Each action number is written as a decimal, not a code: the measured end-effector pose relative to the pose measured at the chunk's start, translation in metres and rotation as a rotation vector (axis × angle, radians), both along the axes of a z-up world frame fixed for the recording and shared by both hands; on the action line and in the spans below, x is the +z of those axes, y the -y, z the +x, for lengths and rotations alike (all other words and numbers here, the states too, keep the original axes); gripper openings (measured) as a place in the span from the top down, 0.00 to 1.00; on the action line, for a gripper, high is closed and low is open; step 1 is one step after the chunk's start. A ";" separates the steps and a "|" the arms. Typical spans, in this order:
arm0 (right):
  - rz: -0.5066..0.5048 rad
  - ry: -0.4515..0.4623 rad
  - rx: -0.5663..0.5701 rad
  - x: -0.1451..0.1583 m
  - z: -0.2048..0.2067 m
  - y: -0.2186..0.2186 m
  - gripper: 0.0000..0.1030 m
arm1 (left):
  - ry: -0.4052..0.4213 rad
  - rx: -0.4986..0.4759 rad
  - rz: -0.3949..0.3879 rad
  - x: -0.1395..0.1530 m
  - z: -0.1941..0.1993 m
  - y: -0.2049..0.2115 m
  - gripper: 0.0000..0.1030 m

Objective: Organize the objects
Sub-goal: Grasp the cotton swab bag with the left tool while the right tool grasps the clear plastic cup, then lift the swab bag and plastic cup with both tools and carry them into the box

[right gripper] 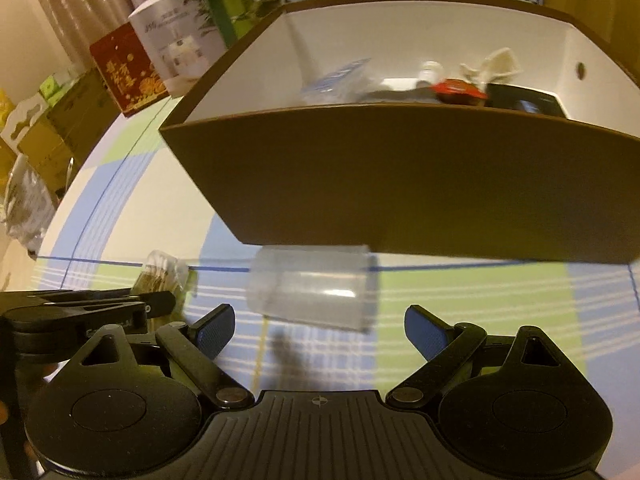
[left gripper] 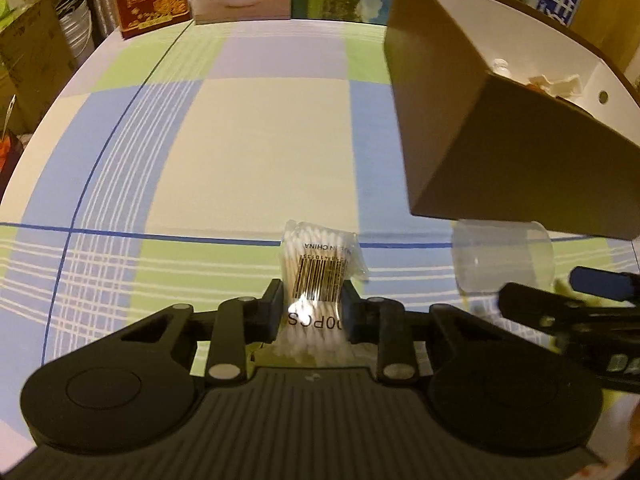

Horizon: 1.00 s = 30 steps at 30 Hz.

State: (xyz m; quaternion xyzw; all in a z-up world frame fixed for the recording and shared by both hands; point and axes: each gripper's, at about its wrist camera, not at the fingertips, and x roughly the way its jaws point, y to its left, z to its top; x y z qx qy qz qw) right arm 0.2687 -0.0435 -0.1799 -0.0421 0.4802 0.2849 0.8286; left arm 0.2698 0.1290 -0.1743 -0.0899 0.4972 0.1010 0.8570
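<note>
Our left gripper (left gripper: 311,304) clenches the cotton-swab pack (left gripper: 320,276); the right gripper (right gripper: 319,330) (released) could knock the clear cup (right gripper: 314,286) at twelve o'clock.

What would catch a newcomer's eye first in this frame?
Probably the big brown box with a white inside, already holding assorted items, filling the right wrist view. Next, the cotton swab pack clamped in the left gripper, and the clear plastic cup ahead of the open right gripper.

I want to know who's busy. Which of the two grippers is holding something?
The left gripper: its fingers pinch the bag of cotton swabs. The right gripper is open, empty.
</note>
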 end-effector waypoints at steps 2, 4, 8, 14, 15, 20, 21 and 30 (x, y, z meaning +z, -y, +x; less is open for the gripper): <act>-0.013 0.013 0.002 -0.005 0.000 -0.009 0.13 | -0.004 0.001 0.001 0.000 0.001 -0.001 0.76; -0.030 0.023 0.001 -0.008 0.001 -0.016 0.14 | -0.007 -0.005 0.004 0.001 0.001 -0.001 0.76; -0.051 0.025 -0.003 -0.014 0.006 -0.022 0.31 | -0.011 -0.009 0.011 0.002 0.002 0.001 0.75; -0.068 0.041 0.025 -0.012 0.002 -0.017 0.36 | -0.012 -0.017 0.007 0.004 0.001 0.004 0.75; -0.068 0.041 0.028 -0.011 0.000 -0.015 0.36 | -0.013 -0.022 0.005 0.004 -0.001 0.006 0.75; -0.065 0.033 0.033 -0.007 -0.013 0.006 0.36 | -0.017 -0.038 -0.005 0.007 -0.010 0.018 0.76; -0.063 0.028 0.031 -0.006 -0.015 0.011 0.36 | -0.018 -0.045 -0.011 0.008 -0.013 0.021 0.76; -0.075 -0.002 0.063 -0.003 -0.057 0.079 0.36 | -0.044 -0.217 -0.052 0.011 -0.059 0.076 0.76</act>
